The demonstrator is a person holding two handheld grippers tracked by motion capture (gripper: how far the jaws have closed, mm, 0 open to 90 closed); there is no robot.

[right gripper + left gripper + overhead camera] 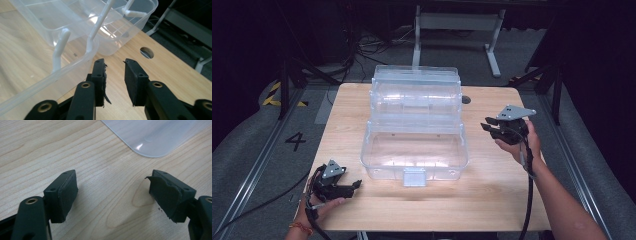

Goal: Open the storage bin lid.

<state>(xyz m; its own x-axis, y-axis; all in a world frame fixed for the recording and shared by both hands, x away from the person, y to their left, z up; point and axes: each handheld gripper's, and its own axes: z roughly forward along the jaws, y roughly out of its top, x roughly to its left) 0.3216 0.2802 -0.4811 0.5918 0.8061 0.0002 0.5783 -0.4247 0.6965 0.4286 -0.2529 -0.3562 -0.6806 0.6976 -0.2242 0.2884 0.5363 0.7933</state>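
On the surface [492, 200] the clear tiered box [414, 150] stands unfolded; right gripper [492, 127] fingers narrowly parted, empty, beside its rim; left gripper [354, 186] fingers wide, idle; next: grip the rim, likely.

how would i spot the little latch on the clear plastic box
Start at the wooden table and find the big clear plastic box standing open in its middle. Follow its front wall, the side nearest the person, down to the centre: the latch is a small frosted tab hanging there, cloudier than the see-through walls around it.
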